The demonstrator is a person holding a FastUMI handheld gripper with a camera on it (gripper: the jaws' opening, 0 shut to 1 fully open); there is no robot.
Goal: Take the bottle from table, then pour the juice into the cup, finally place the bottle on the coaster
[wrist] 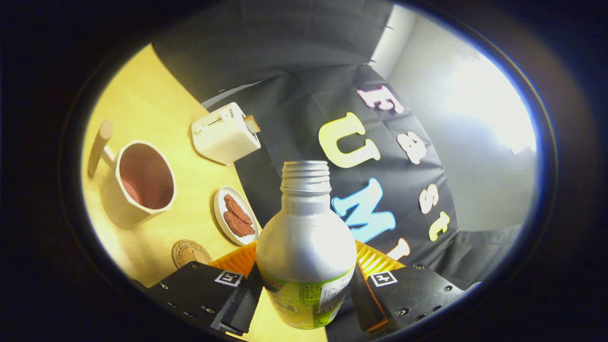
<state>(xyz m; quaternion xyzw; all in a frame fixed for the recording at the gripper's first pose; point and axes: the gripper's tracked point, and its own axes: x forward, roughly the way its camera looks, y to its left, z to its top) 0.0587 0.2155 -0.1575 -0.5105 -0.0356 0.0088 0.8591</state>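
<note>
A silver bottle (305, 237) with a green label and an open threaded neck stands between my fingers, and my gripper (304, 289) is shut on its lower body, holding it above the table. The view is tilted, so the table slopes. Beyond the left finger, a cream cup (142, 183) with a wooden handle stands on the wooden table (156, 109), its pinkish inside showing. A round brown coaster (190, 252) lies on the table just ahead of the left finger, between that finger and the cup.
A small white plate (235, 216) with reddish-brown slices lies right of the coaster, near the table's edge. A white toaster (224, 133) with a slice in it stands further off. The black cloth wall hangs behind the table.
</note>
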